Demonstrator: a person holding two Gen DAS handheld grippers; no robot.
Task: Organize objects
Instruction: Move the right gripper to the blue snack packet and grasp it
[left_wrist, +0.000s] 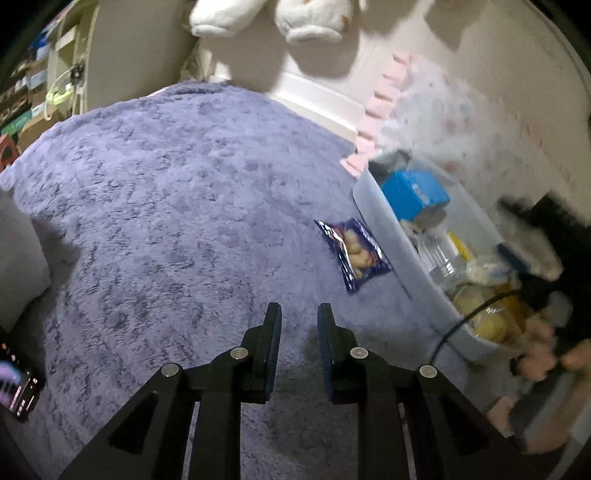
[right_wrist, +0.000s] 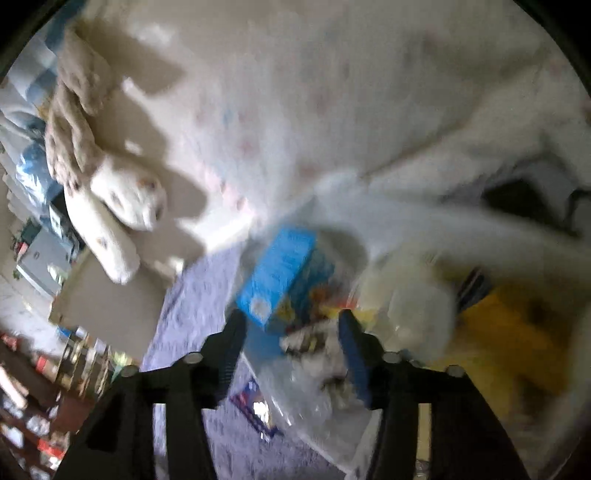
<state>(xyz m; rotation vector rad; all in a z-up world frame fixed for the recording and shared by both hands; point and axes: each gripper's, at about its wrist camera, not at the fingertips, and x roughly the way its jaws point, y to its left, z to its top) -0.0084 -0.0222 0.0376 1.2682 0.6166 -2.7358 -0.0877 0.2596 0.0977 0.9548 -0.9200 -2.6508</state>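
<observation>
Snack packet (left_wrist: 356, 254), dark blue with pale pieces pictured on it, lying flat on the purple fluffy blanket (left_wrist: 177, 206), just left of the clear plastic bin (left_wrist: 391, 240) and outside it. Judged to be the one loose item left to put away; nothing else loose showing on the blanket in the left view.

Bin already well filled: blue box (left_wrist: 415, 192) at the far end, clear wrapped things in the middle, yellowish bags nearer. Task looks mostly done, with the packet still to be lifted in.

Left gripper (left_wrist: 299, 314) hanging over bare blanket, near and left of the packet, jaws apart with a clear gap and holding nothing. Right gripper (right_wrist: 291, 325) over the bin, jaws spread wide on either side of blurred contents; no firm hold visible, so taken as open, though blur makes contact hard to rule out.

Left view alone gives the whole layout: packet, bin wall, the person's hand (left_wrist: 539, 350) on the right tool, white plush feet (left_wrist: 314, 22) at the far edge, a phone (left_wrist: 18, 391) at the near left.

Right view alone looks down into the bin: the blue box (right_wrist: 280, 277) close up, yellow packaging (right_wrist: 509, 343) to the right, the packet (right_wrist: 255, 406) only as a corner beside the bin wall, plus a plush rabbit (right_wrist: 110, 206) against the far wall.
</observation>
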